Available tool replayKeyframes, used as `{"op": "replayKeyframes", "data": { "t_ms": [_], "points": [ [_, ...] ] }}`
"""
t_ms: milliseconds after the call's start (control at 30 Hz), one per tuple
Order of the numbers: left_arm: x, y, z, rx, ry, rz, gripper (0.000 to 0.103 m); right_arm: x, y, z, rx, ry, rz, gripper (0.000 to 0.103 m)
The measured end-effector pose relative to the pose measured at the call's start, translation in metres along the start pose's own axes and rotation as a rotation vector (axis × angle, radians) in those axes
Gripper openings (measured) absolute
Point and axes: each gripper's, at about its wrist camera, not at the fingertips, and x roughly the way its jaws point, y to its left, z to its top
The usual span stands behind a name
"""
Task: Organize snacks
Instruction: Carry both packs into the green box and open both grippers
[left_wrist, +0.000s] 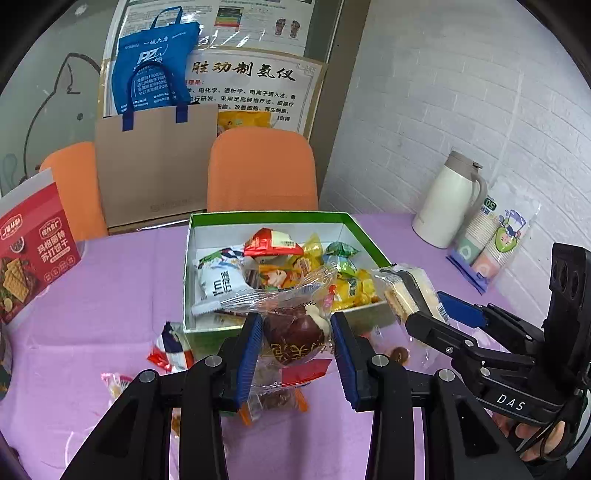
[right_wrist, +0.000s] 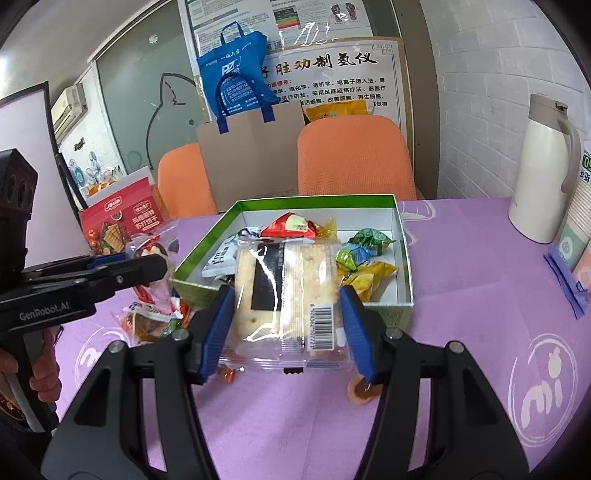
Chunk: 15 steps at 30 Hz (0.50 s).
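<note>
A green-rimmed white box (left_wrist: 192, 258) (right_wrist: 404, 258) on the purple cloth holds several wrapped snacks. My left gripper (left_wrist: 297, 334) is shut on a clear packet with a dark red date snack (left_wrist: 295, 332), lifted just before the box's near wall. My right gripper (right_wrist: 286, 310) is shut on a clear-wrapped cracker pack (right_wrist: 288, 291) with a barcode, held above the box's near edge. In the left wrist view the right gripper (left_wrist: 417, 306) and its cracker pack (left_wrist: 406, 288) show at the box's right corner. The left gripper (right_wrist: 159, 264) shows at the left of the right wrist view.
Loose snack packets (left_wrist: 170, 347) (right_wrist: 147, 321) lie on the cloth before the box. A red cracker box (left_wrist: 33, 254) stands at left. A white thermos (left_wrist: 447, 203) and a sleeve of paper cups (left_wrist: 491, 240) stand at right. Two orange chairs (left_wrist: 262, 170) are behind the table.
</note>
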Motion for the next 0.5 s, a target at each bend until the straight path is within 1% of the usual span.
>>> {"op": "replayKeyframes", "data": {
  "t_ms": [233, 400, 500],
  "points": [
    [0.040, 0.011, 0.031, -0.013, 0.016, 0.019, 0.038, 0.044, -0.024, 0.019, 0.026, 0.008, -0.035, 0.059],
    [0.074, 0.018, 0.040, -0.009, 0.055, 0.049, 0.038, 0.074, -0.036, 0.025, 0.039, 0.022, -0.037, 0.059],
    [0.091, 0.023, 0.041, -0.008, 0.075, 0.060, 0.039, 0.091, -0.038, 0.025, 0.022, 0.041, -0.041, 0.060]
  ]
}}
